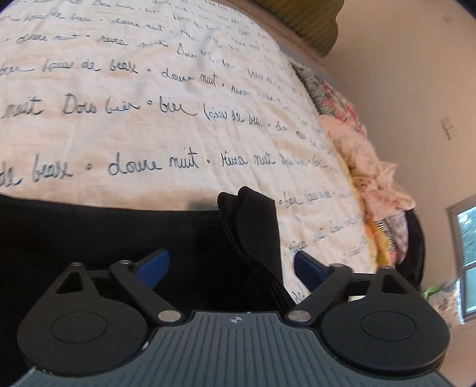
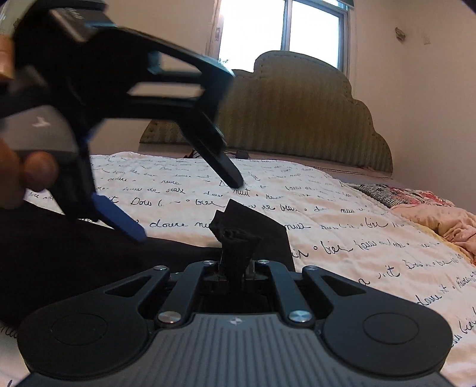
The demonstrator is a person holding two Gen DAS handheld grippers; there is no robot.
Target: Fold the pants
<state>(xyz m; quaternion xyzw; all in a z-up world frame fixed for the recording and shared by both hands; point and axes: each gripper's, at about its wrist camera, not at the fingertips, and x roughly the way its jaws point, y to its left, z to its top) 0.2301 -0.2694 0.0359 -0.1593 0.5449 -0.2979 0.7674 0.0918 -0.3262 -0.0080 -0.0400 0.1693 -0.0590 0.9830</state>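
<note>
Black pants (image 1: 89,238) lie on a cream bedspread (image 1: 148,119) printed with dark handwriting. In the left wrist view my left gripper (image 1: 232,268) is open, its blue pads (image 1: 154,265) wide apart. A raised fold of the pants (image 1: 253,226) stands between them, nearer the right pad, and neither pad presses on it. In the right wrist view my right gripper (image 2: 238,259) is shut on a bunched corner of the pants (image 2: 253,226) and holds it off the bedspread (image 2: 357,238). The left gripper (image 2: 189,210), held by a hand (image 2: 35,172), hangs open just above and to the left of that corner.
An olive padded headboard (image 2: 297,119) stands at the bed's far end, with a bright window (image 2: 282,26) behind it. Crumpled pink and floral bedding (image 2: 431,208) lies along the bed's right side, and it shows in the left wrist view as bedding (image 1: 366,154) too.
</note>
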